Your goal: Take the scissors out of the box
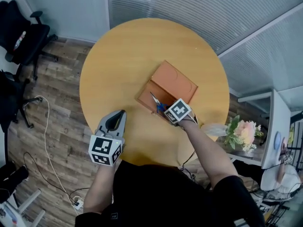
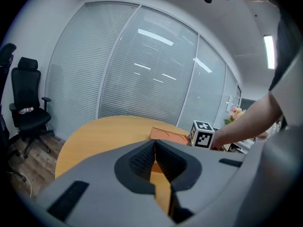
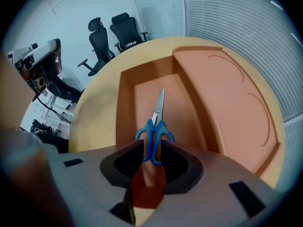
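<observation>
An orange box [image 1: 147, 90] lies open on the round yellow table [image 1: 113, 65], its lid [image 1: 174, 81] folded out flat beside the tray. Blue-handled scissors [image 1: 156, 103] lie in the tray, blades pointing away from me. My right gripper [image 1: 164, 110] points steeply down at them. In the right gripper view the jaws of the right gripper [image 3: 151, 149] stand apart with the scissors' [image 3: 155, 126] handle ends between them. My left gripper [image 1: 121, 113] hovers shut and empty over the near left part of the table; the left gripper [image 2: 154, 143] faces the box [image 2: 166, 135].
Black office chairs [image 1: 24, 36] stand on the wood floor to the left, with cables [image 1: 47, 141] trailing there. A bunch of flowers [image 1: 243, 132] sits beyond the table's right edge. Blinds and glass walls close off the far side.
</observation>
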Motion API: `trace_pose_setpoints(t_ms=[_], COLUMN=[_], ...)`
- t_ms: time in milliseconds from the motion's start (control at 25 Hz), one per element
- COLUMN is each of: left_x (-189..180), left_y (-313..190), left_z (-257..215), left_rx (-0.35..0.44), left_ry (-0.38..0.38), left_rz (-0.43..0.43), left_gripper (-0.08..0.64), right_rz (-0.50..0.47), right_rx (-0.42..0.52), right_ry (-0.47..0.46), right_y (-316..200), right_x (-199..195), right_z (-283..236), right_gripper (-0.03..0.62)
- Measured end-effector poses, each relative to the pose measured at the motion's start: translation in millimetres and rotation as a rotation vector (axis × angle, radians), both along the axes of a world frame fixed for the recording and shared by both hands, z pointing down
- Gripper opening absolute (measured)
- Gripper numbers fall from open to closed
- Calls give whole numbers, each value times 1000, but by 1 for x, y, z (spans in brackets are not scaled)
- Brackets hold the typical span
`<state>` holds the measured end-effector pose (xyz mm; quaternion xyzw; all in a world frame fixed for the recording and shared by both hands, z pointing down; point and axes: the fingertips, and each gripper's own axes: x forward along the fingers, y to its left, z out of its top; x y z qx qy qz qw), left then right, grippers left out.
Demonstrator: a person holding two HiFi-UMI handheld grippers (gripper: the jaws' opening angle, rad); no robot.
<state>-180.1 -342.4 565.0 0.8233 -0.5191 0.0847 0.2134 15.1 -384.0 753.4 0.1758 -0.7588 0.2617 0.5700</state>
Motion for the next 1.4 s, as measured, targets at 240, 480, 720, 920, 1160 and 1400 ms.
trace_pose_setpoints(t_ms=[240, 480, 720, 920, 1160, 1400], left_x=[-5, -2, 3, 0, -5, 14], left_y=[9, 18, 25, 31, 34, 30], left_z=[4, 5, 5, 1, -8, -22], left_rx=[-14, -23, -28, -19, 1, 36], left_ry=[-5, -9, -5, -7, 0, 0], left_rz=[1, 23, 45, 62, 80, 165], left_gripper=[14, 14, 14, 14, 14, 14], right_rz=[-57, -57, -27, -18, 26, 52], right_rx=[19, 43, 71, 67, 140, 208], right_ry=[85, 154, 235, 80, 111, 14], right_y=[-3, -8, -10, -11, -15, -11], right_x=[-8, -6, 12, -14, -6, -8], right_z=[9, 18, 18, 15, -11, -52], right_gripper=[135, 133, 122, 103, 101, 100])
